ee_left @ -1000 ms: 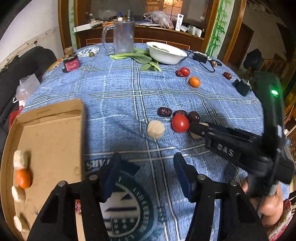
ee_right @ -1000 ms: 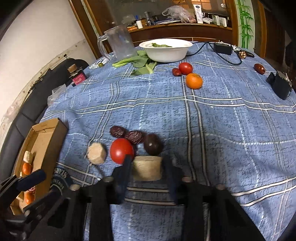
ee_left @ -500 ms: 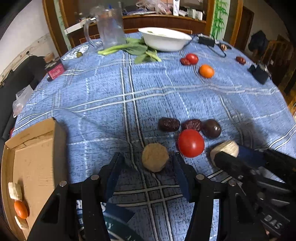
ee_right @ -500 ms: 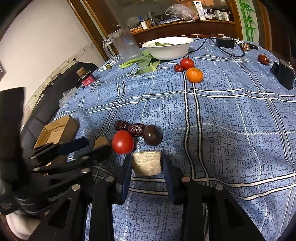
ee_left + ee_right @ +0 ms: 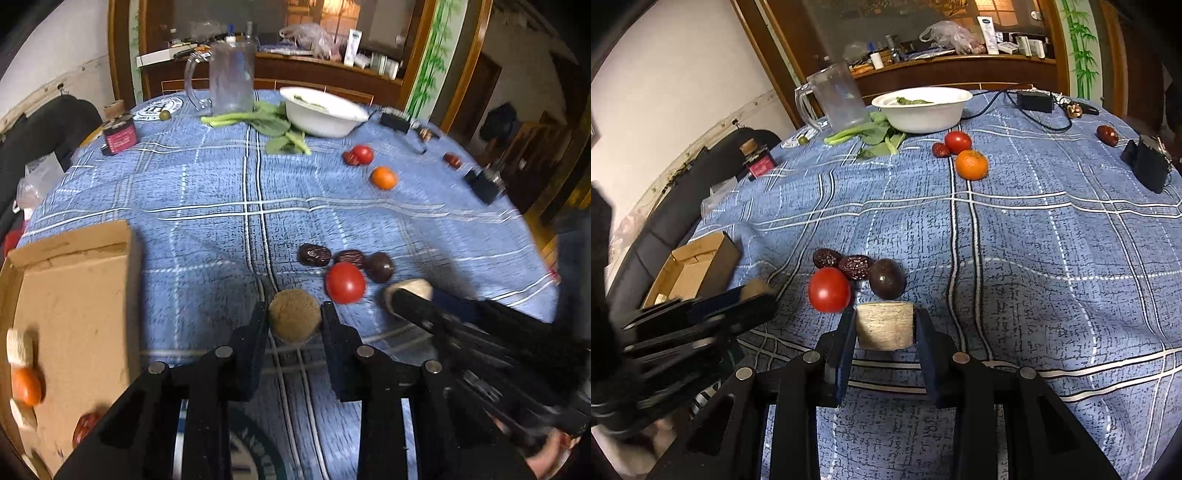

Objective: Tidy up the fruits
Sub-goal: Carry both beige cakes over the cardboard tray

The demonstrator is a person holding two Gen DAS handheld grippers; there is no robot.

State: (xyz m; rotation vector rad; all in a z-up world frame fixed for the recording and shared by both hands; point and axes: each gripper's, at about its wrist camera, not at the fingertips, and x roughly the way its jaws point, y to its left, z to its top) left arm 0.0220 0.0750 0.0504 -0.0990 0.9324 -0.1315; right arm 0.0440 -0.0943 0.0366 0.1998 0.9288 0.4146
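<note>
My left gripper (image 5: 293, 308) is closing, and its pads touch both sides of a round tan fruit piece (image 5: 294, 320) lying on the blue checked cloth. My right gripper (image 5: 884, 314) is shut on a pale cut chunk (image 5: 885, 325), low over the cloth. Just beyond lie a red tomato (image 5: 829, 290), two wrinkled dates (image 5: 854, 266) and a dark round fruit (image 5: 886, 278). The open cardboard box (image 5: 74, 295) at the left holds pale chunks, an orange (image 5: 25, 386) and a date. Farther off lie a tomato (image 5: 362, 154) and an orange (image 5: 384, 178).
At the far side stand a white bowl (image 5: 319, 112), leafy greens (image 5: 277, 127), a clear jug (image 5: 231, 81) and a small red jar (image 5: 119, 134). Black devices (image 5: 484, 184), cables and a lone date (image 5: 452, 159) sit near the right edge.
My left gripper swung from the box side over to the round tan piece and closed its jaws onto it. The right gripper kept its hold on the pale chunk.
</note>
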